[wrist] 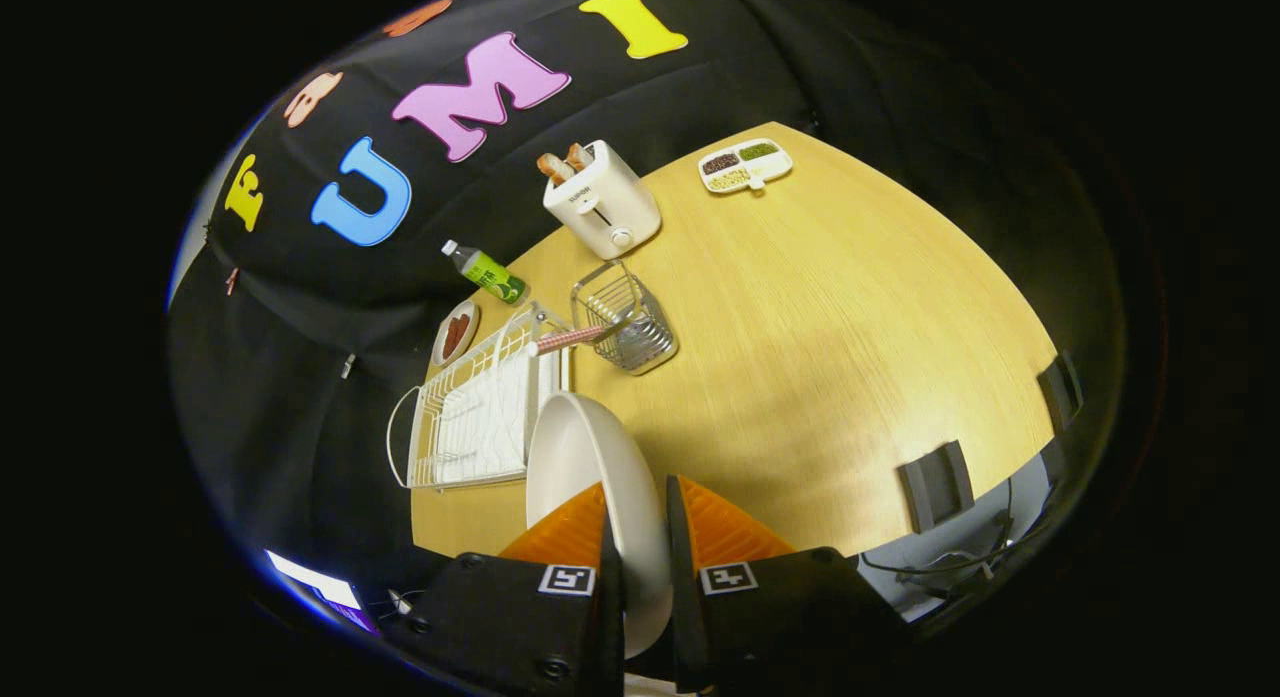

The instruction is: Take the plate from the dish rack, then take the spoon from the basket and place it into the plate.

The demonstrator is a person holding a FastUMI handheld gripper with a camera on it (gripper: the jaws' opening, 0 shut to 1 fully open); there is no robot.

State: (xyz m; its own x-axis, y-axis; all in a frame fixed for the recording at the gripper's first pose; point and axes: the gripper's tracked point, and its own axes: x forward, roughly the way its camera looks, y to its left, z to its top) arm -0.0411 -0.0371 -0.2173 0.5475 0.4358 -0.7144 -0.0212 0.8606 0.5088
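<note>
A white plate (580, 457) stands on edge between my fingers, and my gripper (636, 517) is shut on its rim, holding it in the air above the wooden table (850, 327). Beyond the plate and to its left lies the white wire dish rack (475, 417). Further ahead stands a wire basket (625, 317) with a spoon (572, 338) leaning out of it; the spoon's checked handle points toward the rack.
A white toaster (603, 199) with bread stands beyond the basket. A green bottle (487, 272) lies near the rack's far end, beside a small dish (456, 332). A divided snack tray (745, 164) sits at the far edge. Two dark clamps (935, 484) grip the table's near edge.
</note>
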